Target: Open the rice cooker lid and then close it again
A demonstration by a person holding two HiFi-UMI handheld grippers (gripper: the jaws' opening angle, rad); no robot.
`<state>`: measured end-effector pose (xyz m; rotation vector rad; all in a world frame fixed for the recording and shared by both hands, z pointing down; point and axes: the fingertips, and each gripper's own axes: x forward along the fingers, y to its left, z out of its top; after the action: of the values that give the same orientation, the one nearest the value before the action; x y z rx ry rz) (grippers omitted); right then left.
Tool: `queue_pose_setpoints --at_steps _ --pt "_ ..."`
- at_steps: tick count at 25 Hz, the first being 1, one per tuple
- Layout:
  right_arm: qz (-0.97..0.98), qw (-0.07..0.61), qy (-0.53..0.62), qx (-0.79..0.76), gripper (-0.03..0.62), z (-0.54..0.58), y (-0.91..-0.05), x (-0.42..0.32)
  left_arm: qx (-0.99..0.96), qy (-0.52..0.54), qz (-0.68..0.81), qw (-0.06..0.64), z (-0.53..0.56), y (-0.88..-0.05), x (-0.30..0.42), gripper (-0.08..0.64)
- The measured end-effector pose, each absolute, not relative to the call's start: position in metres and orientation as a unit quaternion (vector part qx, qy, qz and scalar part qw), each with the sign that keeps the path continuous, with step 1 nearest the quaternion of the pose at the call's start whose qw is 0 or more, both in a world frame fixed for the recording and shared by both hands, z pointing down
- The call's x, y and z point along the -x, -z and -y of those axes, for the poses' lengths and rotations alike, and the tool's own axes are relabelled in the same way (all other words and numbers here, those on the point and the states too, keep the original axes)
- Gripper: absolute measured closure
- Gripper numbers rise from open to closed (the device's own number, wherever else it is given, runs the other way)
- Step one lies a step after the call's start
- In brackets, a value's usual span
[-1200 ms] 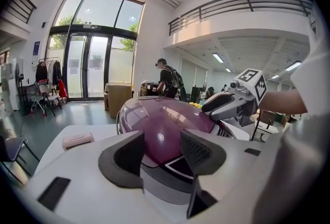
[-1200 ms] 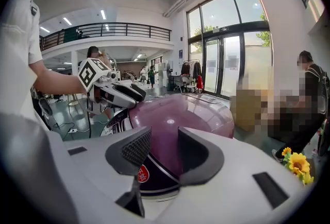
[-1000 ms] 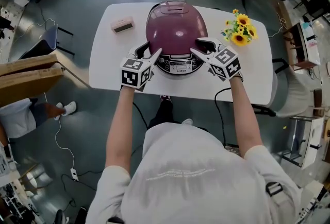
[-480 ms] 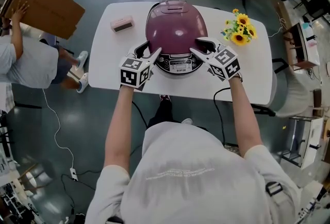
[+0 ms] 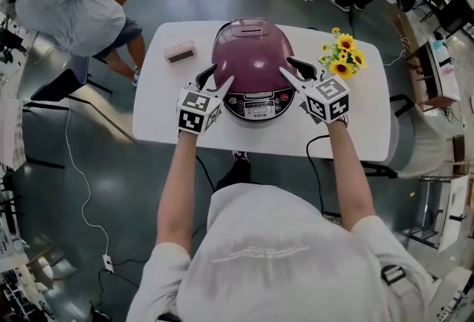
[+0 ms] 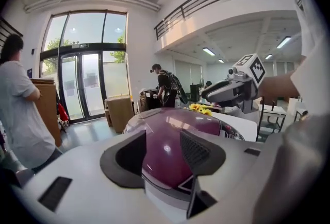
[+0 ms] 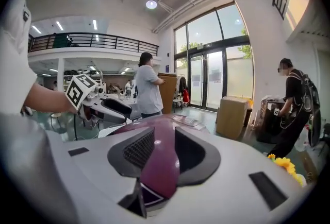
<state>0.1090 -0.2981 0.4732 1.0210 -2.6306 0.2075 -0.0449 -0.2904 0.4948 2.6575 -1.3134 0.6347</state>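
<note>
Both grippers have lifted slightly beside the lid-down purple rice cooker on the white tabletop. The left gripper has its jaws spread. The right gripper jaws have just narrowed, pinching nothing. Panel lettering is illegible.

I log 1 white table with rounded corners, carrying 3 items.
1. Purple rice cooker, central, lid down.
2. Small pink box, left of the rice cooker, apart from it.
3. Bunch of sunflowers, right of the rice cooker, apart from it.
</note>
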Motion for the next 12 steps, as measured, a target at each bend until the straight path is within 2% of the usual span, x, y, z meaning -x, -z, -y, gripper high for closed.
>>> queue_pose_setpoints --at_steps 7,10,12 --pt "0.901 0.144 -0.021 -0.409 0.527 0.317 -0.429 -0.130 -0.869 -0.161 0.467 0.021 0.316 -0.448 0.049 0.437" --pt "0.897 0.133 -0.007 -0.422 0.541 0.321 -0.410 -0.137 -0.866 -0.148 0.478 0.004 0.324 -0.428 0.051 0.514" --pt "0.895 0.122 0.003 -0.428 0.547 0.323 -0.395 -0.140 -0.866 -0.135 0.482 -0.008 0.328 -0.413 0.050 0.538"
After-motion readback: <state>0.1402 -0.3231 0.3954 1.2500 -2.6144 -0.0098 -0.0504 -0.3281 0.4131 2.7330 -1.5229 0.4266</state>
